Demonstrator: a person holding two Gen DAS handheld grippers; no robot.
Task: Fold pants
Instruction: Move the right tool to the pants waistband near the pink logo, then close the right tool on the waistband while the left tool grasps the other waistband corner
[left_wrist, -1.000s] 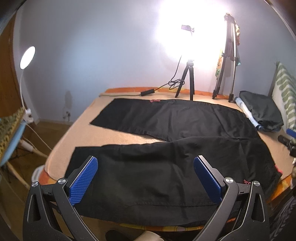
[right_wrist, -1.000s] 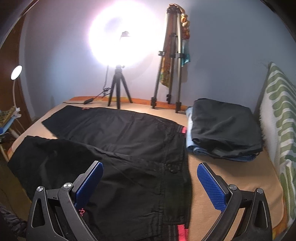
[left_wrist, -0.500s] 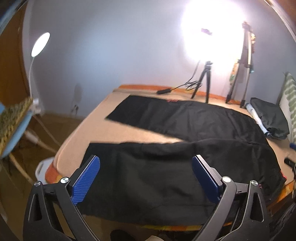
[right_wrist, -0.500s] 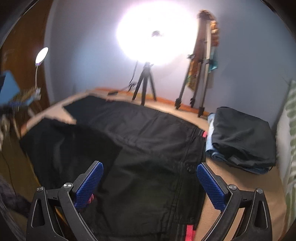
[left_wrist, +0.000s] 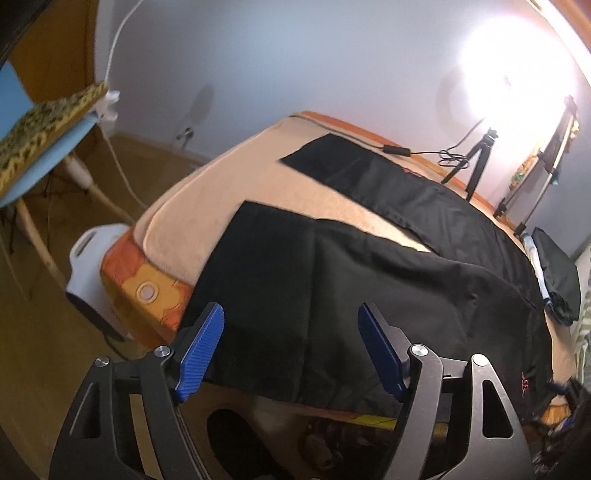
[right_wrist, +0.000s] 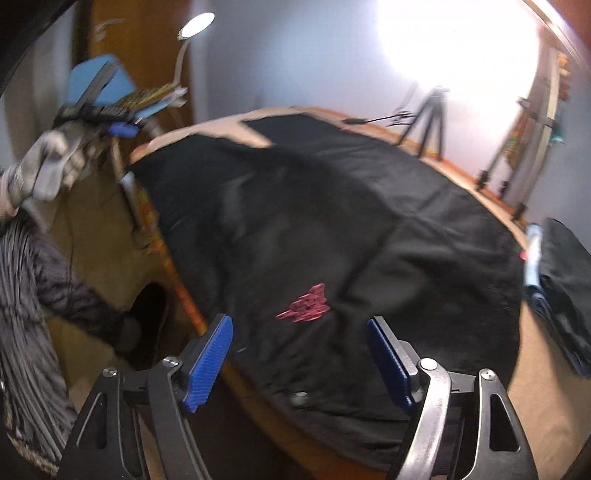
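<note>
Black fabric pants (left_wrist: 388, 266) spread flat on beige-covered bed (left_wrist: 207, 206), left gripper (left_wrist: 291, 347) at 6 o'clock over leg hem, right gripper (right_wrist: 299, 354) over waistband, both unclenched, jaws closing on nothing.

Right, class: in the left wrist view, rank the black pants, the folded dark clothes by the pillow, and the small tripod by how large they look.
1. Black pants, by far the largest.
2. Folded dark clothes.
3. Small tripod.
The last two sit far from the camera at the picture's edge, so their order is unsure.
</note>
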